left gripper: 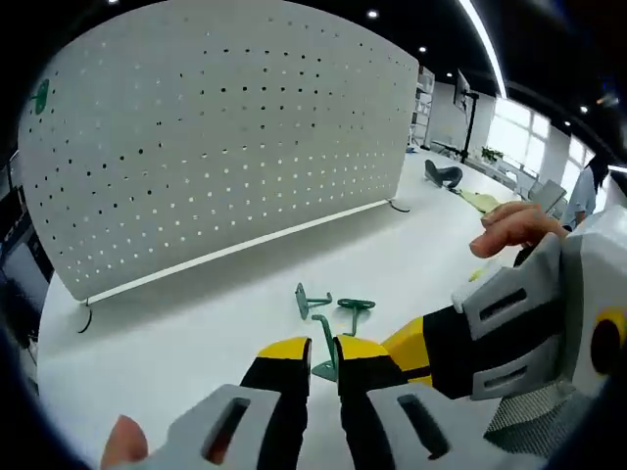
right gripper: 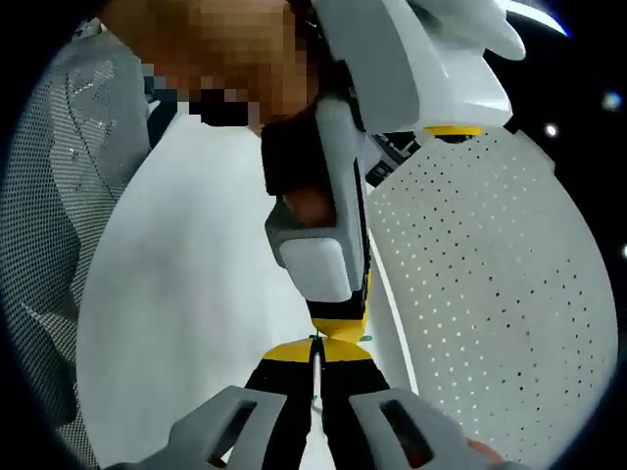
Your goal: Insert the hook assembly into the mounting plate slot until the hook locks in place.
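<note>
Gripping: left tool [left gripper: 323,357] has its yellow-tipped jaws pressed nearly together on the stem of a green hook [left gripper: 324,354], whose base rests on the tabletop [left gripper: 245,294]
Right tool [right gripper: 315,364]: jaws pinched on a thin upright rod, apparently the same hook [right gripper: 315,364] though I cannot be sure; it meets the left tool tip to tip
Meeting point: seen from the left tool, the right tool [left gripper: 509,328] comes in from the right, its yellow tip just beside the left jaws
Other hooks: two more green hooks [left gripper: 312,298] [left gripper: 355,306] lie just ahead of the left tool
Mounting plate: white perforated board [left gripper: 225,127] stands upright well beyond the hooks; from the right tool it [right gripper: 490,284] lies to the right
Person: fingers [left gripper: 514,227] above the right tool
</note>
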Action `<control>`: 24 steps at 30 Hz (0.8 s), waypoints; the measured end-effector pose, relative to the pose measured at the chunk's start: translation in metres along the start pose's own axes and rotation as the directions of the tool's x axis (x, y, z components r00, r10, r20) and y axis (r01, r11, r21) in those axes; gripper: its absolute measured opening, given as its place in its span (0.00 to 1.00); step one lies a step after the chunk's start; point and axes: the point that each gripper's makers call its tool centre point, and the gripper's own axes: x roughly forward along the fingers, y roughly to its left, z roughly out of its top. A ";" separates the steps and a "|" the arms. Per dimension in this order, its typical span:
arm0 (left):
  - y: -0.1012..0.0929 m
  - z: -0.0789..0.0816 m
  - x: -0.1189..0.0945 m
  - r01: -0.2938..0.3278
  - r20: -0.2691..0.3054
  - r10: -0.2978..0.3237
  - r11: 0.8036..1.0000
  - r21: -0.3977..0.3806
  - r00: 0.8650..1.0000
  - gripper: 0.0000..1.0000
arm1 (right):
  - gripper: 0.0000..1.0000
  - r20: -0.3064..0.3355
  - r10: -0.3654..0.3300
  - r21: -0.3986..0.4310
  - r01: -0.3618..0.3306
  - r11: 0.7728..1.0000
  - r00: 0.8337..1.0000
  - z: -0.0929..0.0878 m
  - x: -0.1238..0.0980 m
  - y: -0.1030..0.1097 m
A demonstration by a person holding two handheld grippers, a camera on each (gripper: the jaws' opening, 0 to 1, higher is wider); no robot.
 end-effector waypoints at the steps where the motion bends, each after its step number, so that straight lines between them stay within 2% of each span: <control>1: 0.000 0.001 0.000 0.000 -0.001 0.000 1.000 -0.008 1.000 0.09 | 0.00 0.000 0.001 -0.001 -0.001 1.000 1.000 0.000 0.000 0.000; 14: 0.001 0.005 0.004 -0.027 -0.013 0.027 0.999 -0.019 1.000 0.08 | 0.00 -0.021 -0.006 -0.076 0.004 0.997 1.000 0.002 0.000 0.001; 24: 0.001 0.007 0.000 -0.033 -0.003 0.033 0.998 -0.054 0.999 0.04 | 0.00 -0.013 -0.014 -0.070 0.013 0.997 1.000 0.005 0.000 0.000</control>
